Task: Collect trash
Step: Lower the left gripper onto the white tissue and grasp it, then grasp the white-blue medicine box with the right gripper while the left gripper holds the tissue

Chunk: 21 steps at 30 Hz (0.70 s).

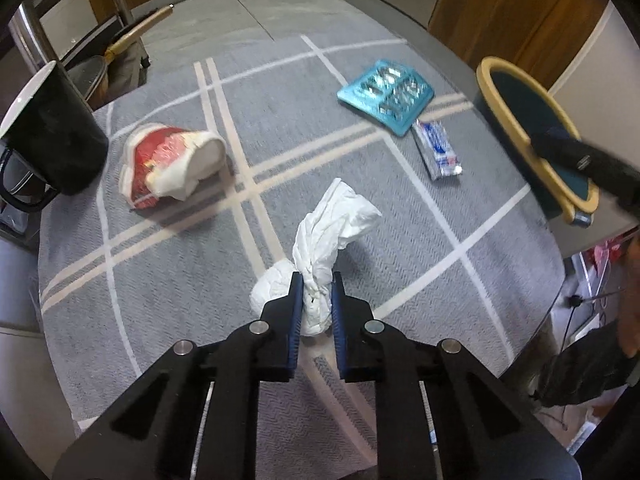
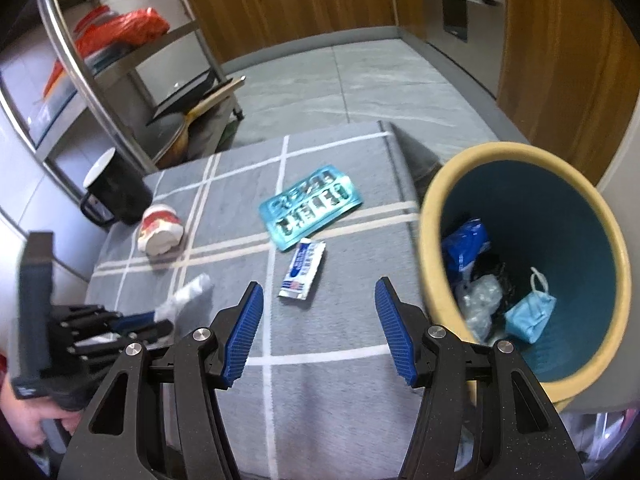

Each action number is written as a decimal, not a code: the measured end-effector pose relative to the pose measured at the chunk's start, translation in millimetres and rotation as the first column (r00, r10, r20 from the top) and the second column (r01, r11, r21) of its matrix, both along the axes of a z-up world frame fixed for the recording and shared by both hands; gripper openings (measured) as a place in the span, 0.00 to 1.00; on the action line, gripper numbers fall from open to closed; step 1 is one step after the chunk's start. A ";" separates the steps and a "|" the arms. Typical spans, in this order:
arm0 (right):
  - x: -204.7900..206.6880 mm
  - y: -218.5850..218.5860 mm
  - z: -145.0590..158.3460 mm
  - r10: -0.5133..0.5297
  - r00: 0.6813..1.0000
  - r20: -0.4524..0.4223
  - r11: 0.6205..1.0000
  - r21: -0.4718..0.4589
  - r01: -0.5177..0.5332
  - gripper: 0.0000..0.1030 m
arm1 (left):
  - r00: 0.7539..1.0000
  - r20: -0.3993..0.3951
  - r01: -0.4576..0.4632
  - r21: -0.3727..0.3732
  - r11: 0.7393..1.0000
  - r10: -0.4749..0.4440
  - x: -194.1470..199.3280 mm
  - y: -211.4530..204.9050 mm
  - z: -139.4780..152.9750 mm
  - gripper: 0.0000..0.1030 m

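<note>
The left hand-held gripper (image 1: 316,292) is clamped on a crumpled white tissue (image 1: 332,232) lying on the grey checked tabletop (image 1: 180,300). The right hand-held gripper (image 2: 320,308) hangs above the cloth with its jaws apart and nothing between them. From the tissue, a crushed red-and-white cup (image 1: 172,166) lies at ten o'clock, a small sachet (image 1: 438,150) and a teal blister pack (image 1: 386,94) at one o'clock. A yellow-rimmed bin (image 2: 436,208) stands at three o'clock.

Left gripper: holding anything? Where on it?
Left gripper is pinching the crumpled white tissue at its twisted, narrow middle. Right gripper is open and empty.
</note>
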State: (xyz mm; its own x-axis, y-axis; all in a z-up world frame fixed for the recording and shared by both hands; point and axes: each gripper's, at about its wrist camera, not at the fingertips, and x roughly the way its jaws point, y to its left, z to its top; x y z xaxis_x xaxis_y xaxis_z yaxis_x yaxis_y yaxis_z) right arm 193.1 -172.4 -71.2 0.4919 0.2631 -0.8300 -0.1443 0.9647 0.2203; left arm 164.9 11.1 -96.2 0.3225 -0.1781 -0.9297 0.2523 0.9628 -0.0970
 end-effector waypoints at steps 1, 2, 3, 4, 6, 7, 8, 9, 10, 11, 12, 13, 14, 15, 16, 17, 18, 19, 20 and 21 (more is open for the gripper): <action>2.1 4.5 -4.1 0.007 1.000 -0.007 1.000 -0.006 -0.007 0.58 | 1.000 0.007 -0.006 -0.007 1.000 0.006 -0.2 1.4 2.3 0.13; 4.0 7.1 -7.2 0.012 1.000 -0.014 1.000 -0.009 -0.012 0.58 | 1.000 0.012 -0.012 -0.016 1.000 0.013 0.1 3.7 4.2 0.13; 6.3 10.2 -11.4 0.017 1.000 -0.023 1.000 -0.013 -0.017 0.58 | 1.000 0.015 -0.021 -0.031 0.999 0.022 0.3 6.6 6.6 0.13; 8.2 12.5 -14.3 0.020 0.999 -0.029 1.000 -0.017 -0.020 0.58 | 0.999 0.017 -0.027 -0.039 0.999 0.028 0.1 7.8 6.7 0.13; 12.0 17.6 -20.3 0.022 0.999 -0.039 0.999 -0.028 -0.024 0.58 | 0.999 0.019 -0.040 -0.057 0.998 0.041 0.8 11.7 8.5 0.13; 15.1 21.3 -24.7 0.022 0.999 -0.044 0.999 -0.038 -0.024 0.58 | 0.999 0.019 -0.043 -0.063 0.997 0.044 1.0 13.0 8.8 0.13; 17.2 23.2 -27.9 0.023 0.999 -0.048 0.999 -0.044 -0.025 0.58 | 0.999 0.020 -0.046 -0.068 0.997 0.048 1.3 14.1 9.4 0.13; 19.7 25.3 -31.6 0.025 0.998 -0.053 0.998 -0.051 -0.028 0.58 | 0.999 0.021 -0.048 -0.072 0.996 0.049 4.1 15.4 9.5 0.13; 23.5 28.5 -36.9 0.028 0.998 -0.060 0.997 -0.065 -0.032 0.58 | 0.998 0.022 -0.049 -0.076 0.996 0.051 4.1 15.5 10.0 0.13; 26.0 30.9 -40.6 0.030 0.997 -0.065 0.997 -0.075 -0.035 0.58 | 0.998 0.023 -0.049 -0.081 0.995 0.051 3.7 15.2 10.7 0.13; 28.4 33.0 -44.3 0.029 0.997 -0.069 0.996 -0.087 -0.035 0.58 | 0.998 0.024 -0.049 -0.085 0.995 0.051 3.3 15.1 10.9 0.13; 31.4 35.5 -49.0 0.026 0.997 -0.071 0.994 -0.102 -0.033 0.58 | 0.998 0.025 -0.049 -0.089 0.995 0.051 3.4 14.8 11.5 0.13; 33.1 37.5 -52.0 0.023 0.997 -0.072 0.993 -0.111 -0.031 0.58 | 0.998 0.026 -0.049 -0.092 0.995 0.051 2.5 14.6 12.2 0.13; 35.0 39.1 -54.8 0.021 0.997 -0.072 0.992 -0.121 -0.030 0.58 | 0.998 0.027 -0.049 -0.095 0.994 0.052 3.3 14.2 13.0 0.13; 36.5 41.0 -58.0 0.018 0.997 -0.071 0.991 -0.133 -0.028 0.58 | 0.998 0.028 -0.048 -0.098 0.994 0.051 4.4 14.1 13.6 0.13; 37.7 42.6 -60.5 0.018 0.997 -0.072 0.990 -0.141 -0.028 0.58 | 0.998 0.031 -0.049 -0.098 0.994 0.052 5.3 13.5 14.4 0.13; 38.7 44.3 -62.5 0.020 0.997 -0.073 0.988 -0.150 -0.030 0.58 | 0.998 0.033 -0.049 -0.099 0.994 0.053 6.0 13.5 14.7 0.13; 38.6 46.5 -63.2 0.024 0.998 -0.056 0.985 -0.169 -0.033 0.58 | 0.998 0.034 -0.051 -0.100 0.994 0.054 6.6 13.3 15.1 0.13; 38.4 49.0 -64.1 0.030 0.998 -0.046 0.981 -0.189 -0.039 0.56 | 0.998 0.034 -0.051 -0.102 0.993 0.055 7.6 13.0 15.4 0.13; 38.1 51.1 -64.4 0.038 0.999 -0.035 0.979 -0.201 -0.044 0.49 | 0.998 0.034 -0.051 -0.102 0.993 0.055 8.3 12.8 15.5 0.13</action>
